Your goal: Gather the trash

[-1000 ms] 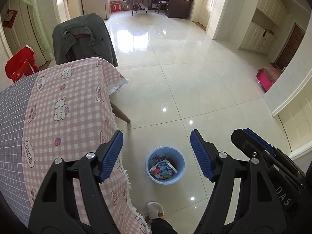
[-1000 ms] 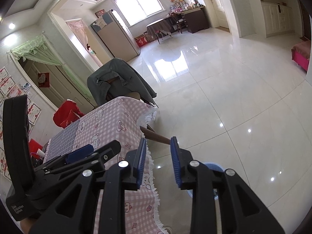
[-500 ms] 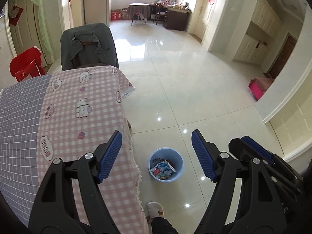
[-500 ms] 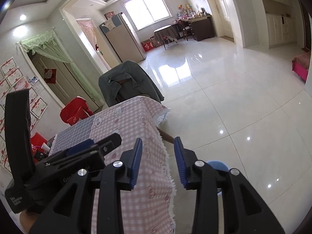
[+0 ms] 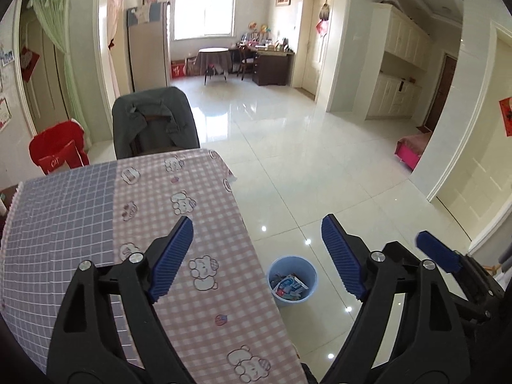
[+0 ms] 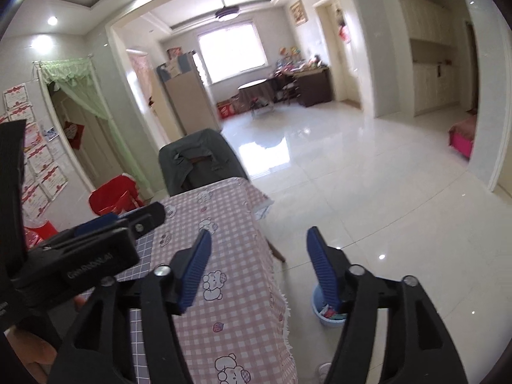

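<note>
A light blue trash bin (image 5: 292, 280) stands on the floor beside the table, with wrappers (image 5: 288, 284) inside it. In the right wrist view the bin (image 6: 321, 312) is partly hidden behind a finger. My left gripper (image 5: 257, 256) hangs above the table's edge and the bin, its jaws opening, nothing between them. My right gripper (image 6: 259, 267) is over the table's corner, its jaws opening and empty. The right gripper (image 5: 438, 252) shows at the left view's right edge. The left gripper (image 6: 96, 236) shows at the right view's left side.
A table with a pink and grey checked cloth (image 5: 153, 224) fills the lower left. A chair draped with a grey jacket (image 5: 153, 121) stands at its far end. A red bag (image 5: 57, 150) sits by the wall. Glossy tiled floor (image 5: 304, 160) stretches beyond.
Both grippers rose and drew back, so more of the room and table top shows. The right gripper's jaws went from nearly shut to wide apart. The left jaws widened a little.
</note>
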Motion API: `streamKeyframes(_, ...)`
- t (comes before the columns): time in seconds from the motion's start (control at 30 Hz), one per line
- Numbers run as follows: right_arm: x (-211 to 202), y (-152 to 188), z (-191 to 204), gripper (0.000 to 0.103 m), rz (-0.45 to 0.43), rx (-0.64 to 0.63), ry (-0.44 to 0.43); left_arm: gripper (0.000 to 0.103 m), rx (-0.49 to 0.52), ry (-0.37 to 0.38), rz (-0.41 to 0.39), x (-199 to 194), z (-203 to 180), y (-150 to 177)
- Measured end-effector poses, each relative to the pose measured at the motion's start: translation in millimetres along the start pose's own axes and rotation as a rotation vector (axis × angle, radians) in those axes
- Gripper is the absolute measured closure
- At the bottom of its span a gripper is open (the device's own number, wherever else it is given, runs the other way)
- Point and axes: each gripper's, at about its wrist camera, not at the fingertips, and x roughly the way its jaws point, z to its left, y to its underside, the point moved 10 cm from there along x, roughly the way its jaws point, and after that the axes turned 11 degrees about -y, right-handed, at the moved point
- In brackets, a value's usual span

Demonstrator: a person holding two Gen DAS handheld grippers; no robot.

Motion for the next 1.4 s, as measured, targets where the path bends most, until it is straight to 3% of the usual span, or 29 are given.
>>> streamKeyframes(0.17, -23.5, 0.5, 7.6, 0.027, -0.029, 0.016, 0.027, 0.015, 0.026, -0.005, -0.016, -22.4, 6.8, 6.2)
streamKeyframes(0.6, -56.7, -0.2, 6.7, 0.017, -0.052, -0.006, 0.027, 0.011, 0.037, -0.025, -0.019, -51.6, -7.0, 6.5)
streamKeyframes(1.4, -61.5, -2.6, -5.0, 0.013, -0.057, -0.009, 0.007, 0.011, 0.056, -0.082, -0.047, -55.0, -29.4, -5.4)
